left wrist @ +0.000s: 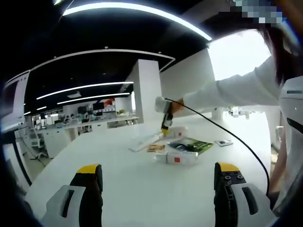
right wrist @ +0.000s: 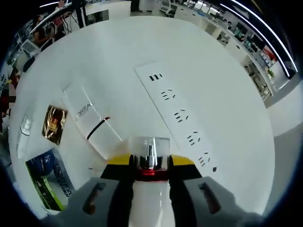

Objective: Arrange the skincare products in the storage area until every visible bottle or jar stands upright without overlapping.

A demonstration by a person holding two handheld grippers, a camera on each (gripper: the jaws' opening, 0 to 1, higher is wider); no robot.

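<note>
Glossy white table (right wrist: 227, 109); right hand-held gripper (right wrist: 150, 165) clamps cylindrical pump bottle (right wrist: 150, 156).

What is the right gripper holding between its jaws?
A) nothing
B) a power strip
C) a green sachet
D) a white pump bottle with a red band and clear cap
D: in the right gripper view, the right gripper is closed on the white pump bottle, whose red band and clear cap sit between the yellow-tipped jaws.

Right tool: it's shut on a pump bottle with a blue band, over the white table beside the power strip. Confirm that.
Not quite. The band is red, not blue. The right gripper view shows the right tool shut on the pump bottle, over the white table beside the power strip.
</note>
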